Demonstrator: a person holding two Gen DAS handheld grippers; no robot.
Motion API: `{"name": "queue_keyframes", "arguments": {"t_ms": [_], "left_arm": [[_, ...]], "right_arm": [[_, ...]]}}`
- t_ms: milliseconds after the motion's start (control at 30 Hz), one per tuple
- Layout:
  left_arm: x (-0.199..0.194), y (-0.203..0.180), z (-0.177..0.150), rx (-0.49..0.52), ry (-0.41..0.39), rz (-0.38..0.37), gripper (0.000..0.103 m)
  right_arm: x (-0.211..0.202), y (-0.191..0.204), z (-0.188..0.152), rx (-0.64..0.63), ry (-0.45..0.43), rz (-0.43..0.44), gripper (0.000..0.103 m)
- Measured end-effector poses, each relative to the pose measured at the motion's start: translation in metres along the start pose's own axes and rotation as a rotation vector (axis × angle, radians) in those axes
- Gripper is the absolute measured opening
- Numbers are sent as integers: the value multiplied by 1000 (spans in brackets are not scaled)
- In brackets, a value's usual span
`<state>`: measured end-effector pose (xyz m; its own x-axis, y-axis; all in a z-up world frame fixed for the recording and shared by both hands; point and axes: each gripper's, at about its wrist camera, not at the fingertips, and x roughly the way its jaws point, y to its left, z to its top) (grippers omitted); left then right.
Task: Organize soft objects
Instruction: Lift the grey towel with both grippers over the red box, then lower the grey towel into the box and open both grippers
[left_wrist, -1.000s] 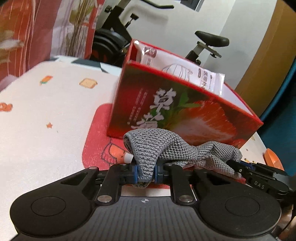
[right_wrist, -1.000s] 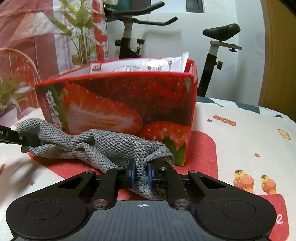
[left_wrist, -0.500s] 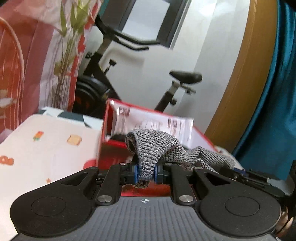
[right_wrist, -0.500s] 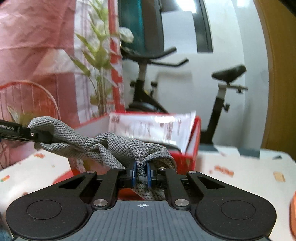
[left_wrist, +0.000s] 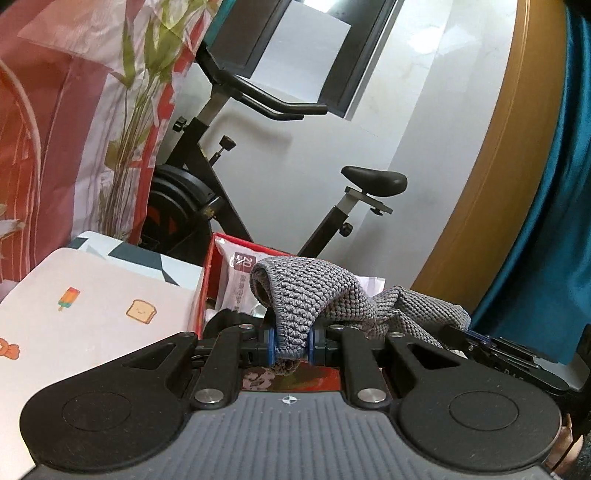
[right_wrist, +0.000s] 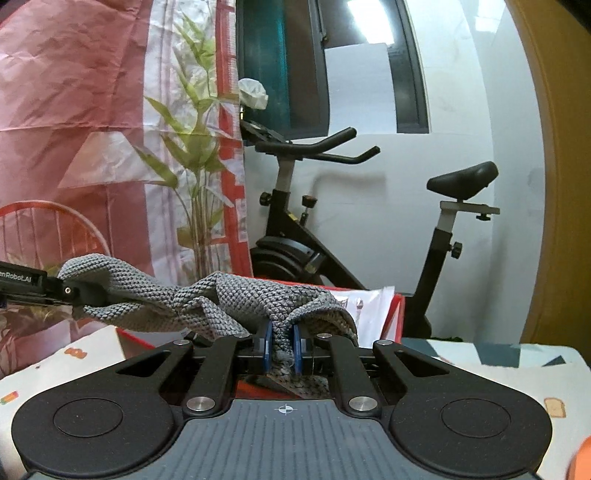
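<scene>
Left gripper (left_wrist: 290, 345): blue pads pinched tight on one end of the grey knitted cloth (left_wrist: 314, 295).
Cloth axis: stretched sideways between both grippers, sagging and bunched mid-span, in the lower centre of both frames, above the red cardboard box (right_wrist: 393, 314).
Texture: coarse ribbed knit, soft folds.
Box contents: white plastic packet (left_wrist: 240, 273) (print too small to read).
Right gripper (right_wrist: 282, 345): blue pads clamped on the cloth's other end.
Writing: "Robot.AI" on the other gripper's finger, far left of the right view.
</scene>
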<state>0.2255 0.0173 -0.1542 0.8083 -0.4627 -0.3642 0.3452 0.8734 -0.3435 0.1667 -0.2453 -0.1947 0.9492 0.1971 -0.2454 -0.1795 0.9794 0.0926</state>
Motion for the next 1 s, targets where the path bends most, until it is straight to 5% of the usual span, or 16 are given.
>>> {"name": "queue_keyframes", "arguments": {"t_ms": [267,433,667,1000], "left_arm": [[21,-12,40,76,-41,16,16],[66,-8,48,77,102,33,16],[121,-1,30,110,290,69,16],[152,7,18,128,397,95,17]], "right_arm": [[20,-10,22,16,-9,-25,10],[45,-16,35,-9,28,-39,10],[99,-22,24,-32,199,-75,10],[136,-18,3,18,339,-71,10]]}}
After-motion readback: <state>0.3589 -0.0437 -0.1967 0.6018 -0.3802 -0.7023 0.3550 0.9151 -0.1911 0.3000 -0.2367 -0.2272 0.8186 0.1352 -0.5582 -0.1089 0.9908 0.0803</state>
